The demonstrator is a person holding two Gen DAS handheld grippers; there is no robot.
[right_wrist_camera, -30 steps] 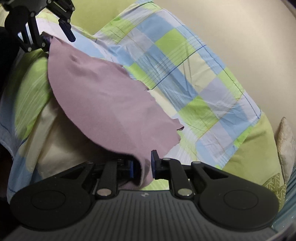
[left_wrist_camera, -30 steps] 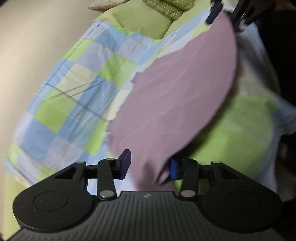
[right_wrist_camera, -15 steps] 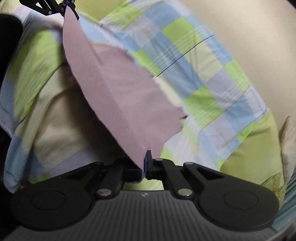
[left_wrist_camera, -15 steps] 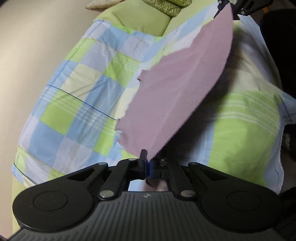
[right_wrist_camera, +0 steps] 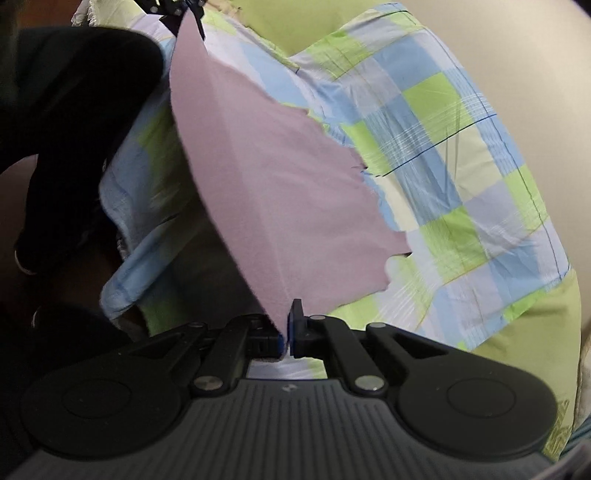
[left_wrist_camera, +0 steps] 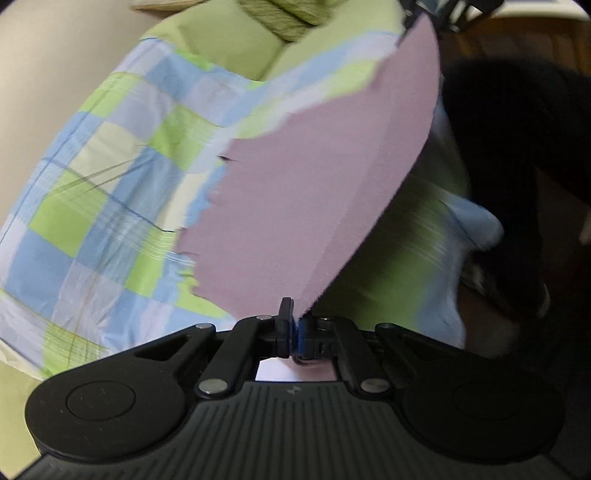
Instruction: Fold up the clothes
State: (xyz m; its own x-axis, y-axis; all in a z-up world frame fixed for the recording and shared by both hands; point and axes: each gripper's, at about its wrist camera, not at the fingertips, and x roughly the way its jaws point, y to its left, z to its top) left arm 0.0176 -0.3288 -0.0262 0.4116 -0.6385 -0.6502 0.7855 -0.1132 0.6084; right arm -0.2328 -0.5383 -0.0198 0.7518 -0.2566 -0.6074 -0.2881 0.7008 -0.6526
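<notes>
A thin pink cloth [left_wrist_camera: 314, 192] with a ragged far edge hangs stretched between both grippers above a checked blue, green and white bed cover [left_wrist_camera: 110, 206]. My left gripper [left_wrist_camera: 293, 325] is shut on one near corner of the pink cloth. In the right wrist view my right gripper [right_wrist_camera: 288, 328] is shut on the opposite corner of the same pink cloth [right_wrist_camera: 266, 177]. Each view shows the other gripper small at the top, the right gripper [left_wrist_camera: 424, 14] and the left gripper [right_wrist_camera: 184, 9], pinching the cloth's far corner. The cloth's lower edge sags toward the checked cover [right_wrist_camera: 443, 158].
A plain green sheet [left_wrist_camera: 221, 40] and a patterned green pillow [left_wrist_camera: 291, 14] lie at the head of the bed. A beige wall [right_wrist_camera: 535, 74] runs along the far side. A person's dark clothing [right_wrist_camera: 66, 129] fills the near side by the bed's edge.
Both grippers closed on the pink cloth's corners and rose, lifting it off the checked cover. The cloth went from lying flat to hanging taut and tilted between them.
</notes>
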